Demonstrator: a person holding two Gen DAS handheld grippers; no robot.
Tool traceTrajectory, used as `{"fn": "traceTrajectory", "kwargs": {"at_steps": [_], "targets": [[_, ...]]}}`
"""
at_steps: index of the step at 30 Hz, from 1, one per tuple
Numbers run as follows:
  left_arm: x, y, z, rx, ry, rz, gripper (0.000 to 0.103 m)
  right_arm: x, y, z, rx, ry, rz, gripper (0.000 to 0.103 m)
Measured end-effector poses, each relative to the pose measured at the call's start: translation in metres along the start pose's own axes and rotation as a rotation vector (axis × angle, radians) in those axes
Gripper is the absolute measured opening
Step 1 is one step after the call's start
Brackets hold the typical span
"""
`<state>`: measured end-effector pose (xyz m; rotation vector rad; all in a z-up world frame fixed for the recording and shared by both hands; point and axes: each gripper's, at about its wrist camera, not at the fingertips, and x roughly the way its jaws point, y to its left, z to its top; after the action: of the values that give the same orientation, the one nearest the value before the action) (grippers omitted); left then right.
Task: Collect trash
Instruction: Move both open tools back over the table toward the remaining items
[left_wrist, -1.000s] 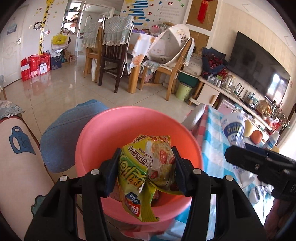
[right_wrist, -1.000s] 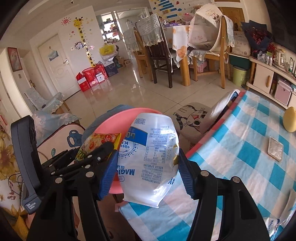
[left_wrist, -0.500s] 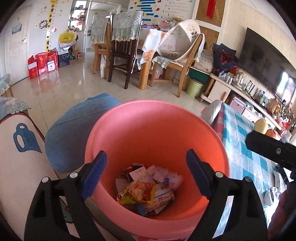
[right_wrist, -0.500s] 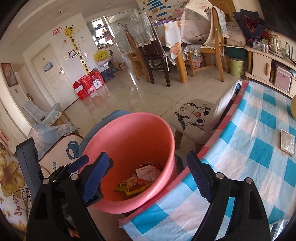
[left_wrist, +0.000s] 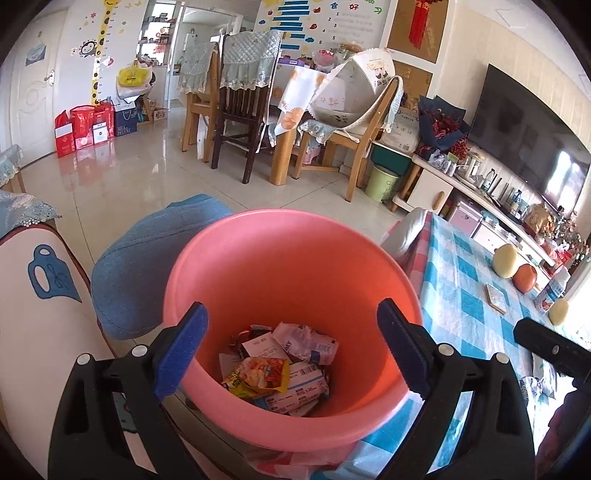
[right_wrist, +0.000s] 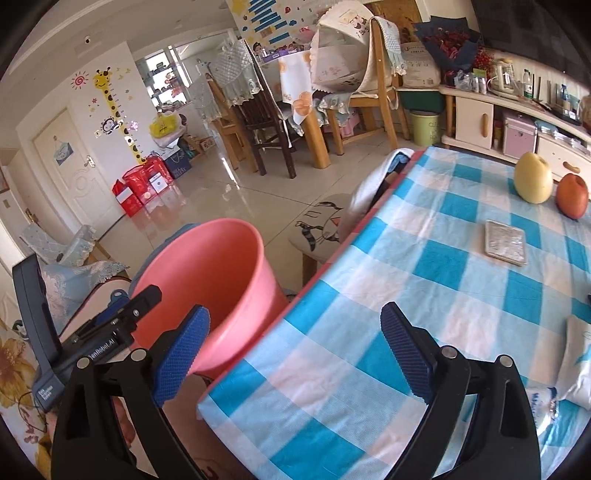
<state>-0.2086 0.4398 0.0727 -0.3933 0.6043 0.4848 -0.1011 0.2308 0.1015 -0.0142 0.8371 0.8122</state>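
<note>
We had the left gripper spread wide over the pink bucket, centre of the left wrist frame, jaws just opened, nothing between the pads. The trash lay at the bucket bottom: a yellow snack bag on top, white wrappers beside and under it. The right gripper was also wide open, jaws just opened, empty, over the near corner of the blue checked tablecloth. In that view the bucket sat left of centre, just beside the table edge. A white wrapper still lay on the cloth at lower right. Farther up right: a small flat tray, then a yellow fruit and a red fruit side by side. Dining chairs stood at the top.
</note>
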Motion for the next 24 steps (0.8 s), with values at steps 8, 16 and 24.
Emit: {"fn": "traceTrajectory", "kwargs": {"at_steps": [8,16,24], "targets": [[-0.005,-0.029,-0.009,0.040,0.019,-0.060,0.095,-0.026,-0.008,-0.020,-0.061,-0.043,-0.078,0.093],[-0.009,-0.068,-0.017,0.137,0.039,-0.052,0.096,-0.038,-0.021,-0.029,-0.115,-0.058,-0.087,0.094],[-0.012,-0.105,-0.021,0.225,0.051,-0.029,0.096,-0.062,-0.045,-0.040,-0.125,-0.095,-0.092,0.094]]}}
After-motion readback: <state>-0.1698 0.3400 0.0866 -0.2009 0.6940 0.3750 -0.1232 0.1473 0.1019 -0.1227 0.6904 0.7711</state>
